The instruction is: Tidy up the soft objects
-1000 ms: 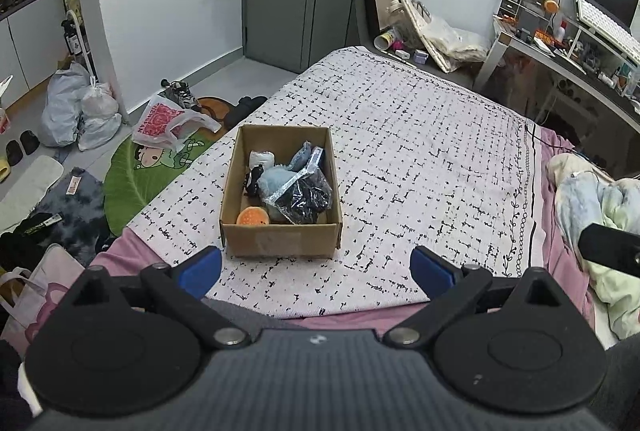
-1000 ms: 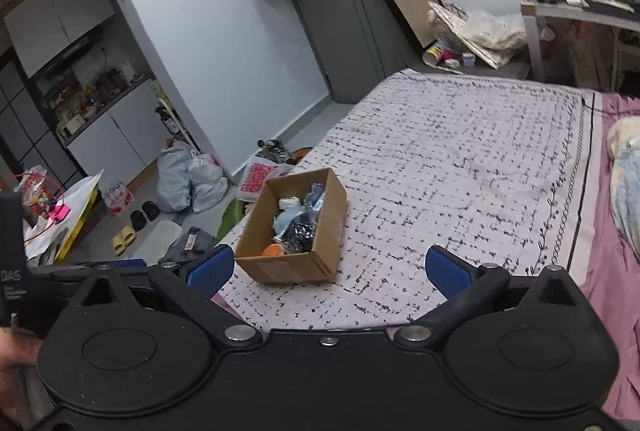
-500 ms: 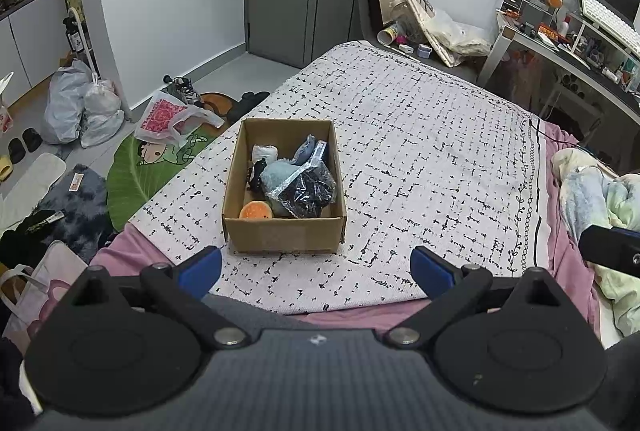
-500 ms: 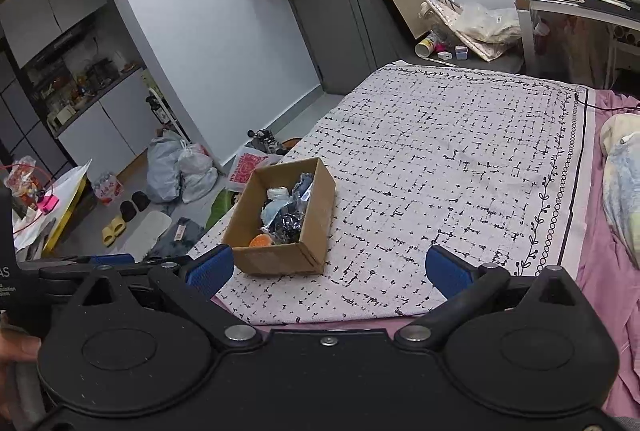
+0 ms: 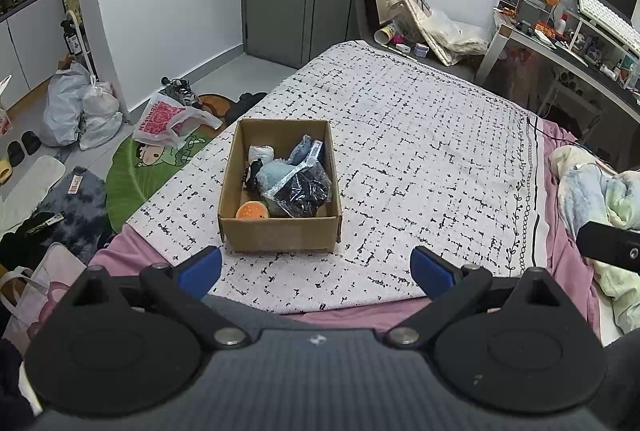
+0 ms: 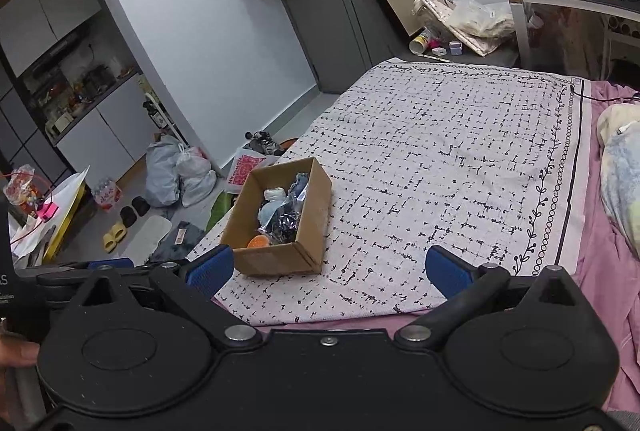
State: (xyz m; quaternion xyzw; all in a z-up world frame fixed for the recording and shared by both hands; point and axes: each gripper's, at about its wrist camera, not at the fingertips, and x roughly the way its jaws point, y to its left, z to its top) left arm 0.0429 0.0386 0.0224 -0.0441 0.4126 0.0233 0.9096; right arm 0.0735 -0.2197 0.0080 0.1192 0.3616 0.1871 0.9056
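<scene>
Left gripper (image 5: 316,267): jaws spread wide, empty, just short of the cardboard box (image 5: 280,231) on the bedspread (image 5: 420,159). Inside the box, the bagged dark bundle (image 5: 304,191) should be light and slippery; pinch its bulk.

Right gripper (image 6: 328,271): likewise wide apart, empty, short of the box (image 6: 280,255).

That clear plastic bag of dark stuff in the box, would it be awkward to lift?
Probably. The plastic bag looks crinkled and glossy, so likely floppy and slippery. It lies atop the soft items in the cardboard box, so likely light.
</scene>
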